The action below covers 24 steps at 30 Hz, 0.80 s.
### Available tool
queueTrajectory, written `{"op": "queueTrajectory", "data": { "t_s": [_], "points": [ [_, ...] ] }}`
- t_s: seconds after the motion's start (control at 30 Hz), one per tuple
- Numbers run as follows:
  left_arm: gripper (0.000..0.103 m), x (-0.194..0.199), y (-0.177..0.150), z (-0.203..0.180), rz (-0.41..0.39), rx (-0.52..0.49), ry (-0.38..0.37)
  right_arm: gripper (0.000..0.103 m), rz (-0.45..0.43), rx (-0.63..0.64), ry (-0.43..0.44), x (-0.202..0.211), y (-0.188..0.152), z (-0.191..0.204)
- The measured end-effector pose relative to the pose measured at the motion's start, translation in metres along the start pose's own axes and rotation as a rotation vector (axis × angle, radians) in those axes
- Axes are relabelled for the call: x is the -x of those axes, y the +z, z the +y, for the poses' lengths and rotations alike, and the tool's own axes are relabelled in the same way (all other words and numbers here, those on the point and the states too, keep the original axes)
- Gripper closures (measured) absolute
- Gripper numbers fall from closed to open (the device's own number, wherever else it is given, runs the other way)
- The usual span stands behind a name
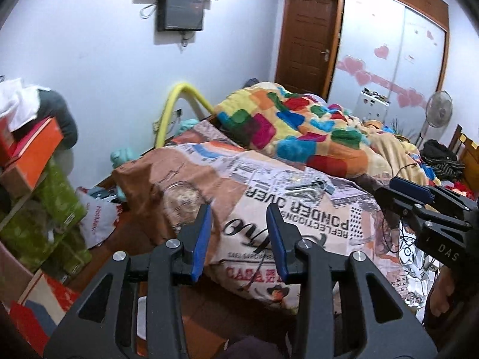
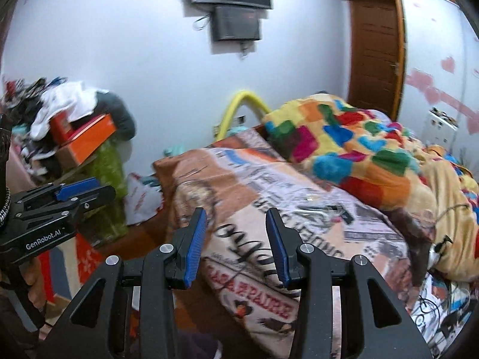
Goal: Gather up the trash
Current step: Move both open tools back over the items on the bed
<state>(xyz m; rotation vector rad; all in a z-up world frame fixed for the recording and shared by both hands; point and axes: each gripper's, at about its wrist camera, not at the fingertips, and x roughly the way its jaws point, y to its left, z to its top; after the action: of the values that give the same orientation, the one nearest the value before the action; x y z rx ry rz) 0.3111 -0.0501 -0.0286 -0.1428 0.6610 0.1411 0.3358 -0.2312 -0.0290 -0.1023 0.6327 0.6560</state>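
Observation:
My left gripper (image 1: 238,212) hangs open over the near corner of a bed (image 1: 299,239) covered in a newspaper-print sheet, with nothing between its blue pads. Small silvery crumpled wrappers (image 1: 305,187) lie on the sheet beyond it, apart from the fingers. My right gripper (image 2: 236,214) is also open and empty, and the same wrappers (image 2: 323,209) lie ahead of it and to the right. Each gripper shows in the other view: the right gripper (image 1: 386,191) at the right edge, the left gripper (image 2: 104,188) at the left. A white plastic bag (image 1: 95,218) lies on the floor beside the bed.
A patchwork blanket (image 1: 299,125) is heaped on the far half of the bed. Orange (image 1: 33,155) and green boxes (image 1: 45,209) with clothes on top are stacked at the left. A yellow tube (image 1: 179,101), a wooden door (image 1: 305,36) and a standing fan (image 1: 438,109) are behind.

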Motion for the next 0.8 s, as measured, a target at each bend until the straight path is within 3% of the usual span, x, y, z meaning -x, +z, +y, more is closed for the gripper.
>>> {"op": "queueTrajectory", "data": {
  "t_s": [0.13,0.53,0.8],
  "points": [
    [0.055,-0.026,0.013,-0.023,0.025,-0.01,-0.054,0.053,-0.021,-0.043,-0.062,-0.001,0.001,-0.033],
    [0.055,-0.132,0.034,-0.073,0.122,-0.061,-0.148,0.052,0.044,-0.132,-0.164,-0.046,-0.004,-0.114],
    [0.055,-0.22,0.031,-0.094,0.218,-0.093,-0.195,0.052,0.139,-0.182,-0.197,-0.102,-0.02,-0.159]
  ]
}}
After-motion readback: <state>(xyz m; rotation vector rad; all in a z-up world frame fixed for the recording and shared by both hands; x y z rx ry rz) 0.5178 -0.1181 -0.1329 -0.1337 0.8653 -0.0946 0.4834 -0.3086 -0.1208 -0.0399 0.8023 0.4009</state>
